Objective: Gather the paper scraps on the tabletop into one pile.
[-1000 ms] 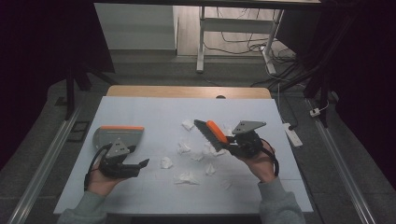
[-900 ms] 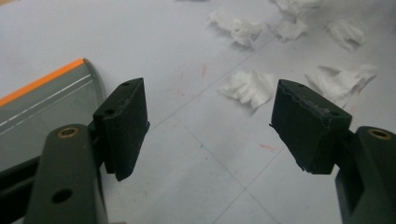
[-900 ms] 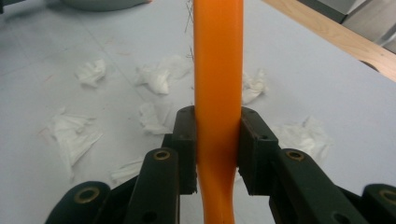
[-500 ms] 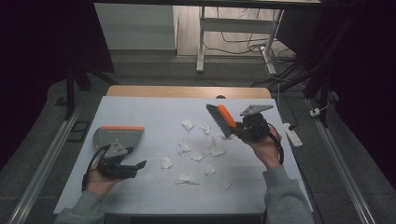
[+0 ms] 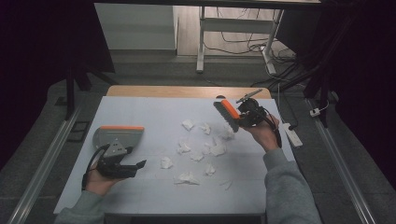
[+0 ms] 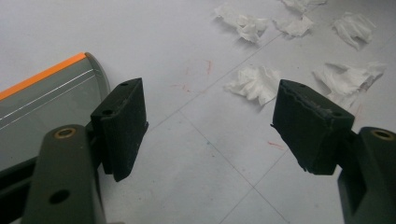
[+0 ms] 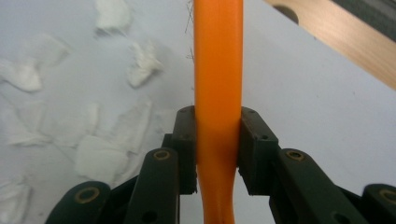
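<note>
Several crumpled white tissue scraps point(image 5: 201, 151) lie scattered on the middle of the white table point(image 5: 149, 112). A grey dustpan point(image 5: 119, 135) with an orange rim rests at the left. Just in front of it my left gripper point(image 5: 140, 164) is open; in the left gripper view its jaws point(image 6: 208, 112) stand wide apart over bare table, with the dustpan point(image 6: 46, 102) at the left and scraps point(image 6: 254, 84) ahead. My right gripper point(image 5: 239, 116) is shut on the orange handle of a brush point(image 5: 228, 113), held above the far right scraps. In the right gripper view the handle point(image 7: 218, 70) is clamped between both jaws.
A wooden strip point(image 5: 187, 91) shows along the table's far edge. A white power strip point(image 5: 294, 135) lies off the table's right side. Metal rails run along both sides of the table, and cables lie on the floor behind.
My right gripper has carried the brush away from me toward the far right of the scraps. The left gripper has stayed beside the dustpan.
</note>
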`<state>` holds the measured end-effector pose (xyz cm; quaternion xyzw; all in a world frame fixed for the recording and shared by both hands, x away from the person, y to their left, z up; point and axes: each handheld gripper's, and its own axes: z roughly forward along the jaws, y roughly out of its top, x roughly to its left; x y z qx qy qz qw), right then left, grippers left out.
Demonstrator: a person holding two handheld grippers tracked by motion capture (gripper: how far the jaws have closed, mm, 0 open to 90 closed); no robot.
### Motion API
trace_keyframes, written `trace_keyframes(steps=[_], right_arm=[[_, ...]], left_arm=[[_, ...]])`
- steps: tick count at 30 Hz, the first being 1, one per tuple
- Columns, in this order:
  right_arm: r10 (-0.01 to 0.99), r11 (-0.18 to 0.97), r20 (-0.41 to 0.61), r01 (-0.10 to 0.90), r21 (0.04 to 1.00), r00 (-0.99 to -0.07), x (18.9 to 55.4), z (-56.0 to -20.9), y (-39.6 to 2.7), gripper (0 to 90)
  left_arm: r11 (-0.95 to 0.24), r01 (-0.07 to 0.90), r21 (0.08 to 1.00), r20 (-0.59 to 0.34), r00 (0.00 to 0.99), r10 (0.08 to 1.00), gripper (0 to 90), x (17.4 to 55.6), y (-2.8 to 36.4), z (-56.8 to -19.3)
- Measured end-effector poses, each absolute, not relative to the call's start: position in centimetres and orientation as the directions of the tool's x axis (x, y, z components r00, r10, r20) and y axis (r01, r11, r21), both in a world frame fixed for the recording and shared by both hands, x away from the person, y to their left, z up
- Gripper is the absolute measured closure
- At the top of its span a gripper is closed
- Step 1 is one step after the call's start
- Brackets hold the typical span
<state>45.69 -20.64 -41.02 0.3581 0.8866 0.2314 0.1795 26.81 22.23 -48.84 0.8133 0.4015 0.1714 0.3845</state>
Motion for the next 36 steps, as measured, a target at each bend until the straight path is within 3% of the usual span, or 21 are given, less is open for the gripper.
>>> trace_keyframes(steps=[12, 16, 21, 28, 36], right_arm=[[0.704, 0.705, -0.251, 0.608, 0.365, -0.665, 48.4, -43.3, -18.8, 70.9], [0.727, 0.683, -0.256, 0.63, 0.37, -0.637, 49.3, -43.3, -19.1, 70.9], [0.711, 0.703, -0.288, 0.639, 0.312, -0.642, 50.2, -43.9, -19.3, 70.9], [0.634, 0.771, -0.238, 0.575, 0.275, -0.736, 48.8, -44.2, -17.3, 71.0], [0.509, 0.838, -0.134, 0.455, 0.301, -0.85, 44.7, -44.1, -14.7, 71.0]], left_arm=[[-0.385, 0.523, 0.76, -0.03, 0.621, 0.784, 26.5, 26.9, 22.3, -48.9], [-0.385, 0.522, 0.761, -0.032, 0.622, 0.782, 26.5, 26.9, 22.4, -49.0], [-0.388, 0.523, 0.759, -0.03, 0.624, 0.781, 26.5, 27.0, 22.3, -49.0], [-0.388, 0.523, 0.759, -0.031, 0.624, 0.781, 26.5, 27.0, 22.3, -49.0], [-0.396, 0.521, 0.756, -0.026, 0.629, 0.777, 26.5, 26.9, 22.1, -49.0]])
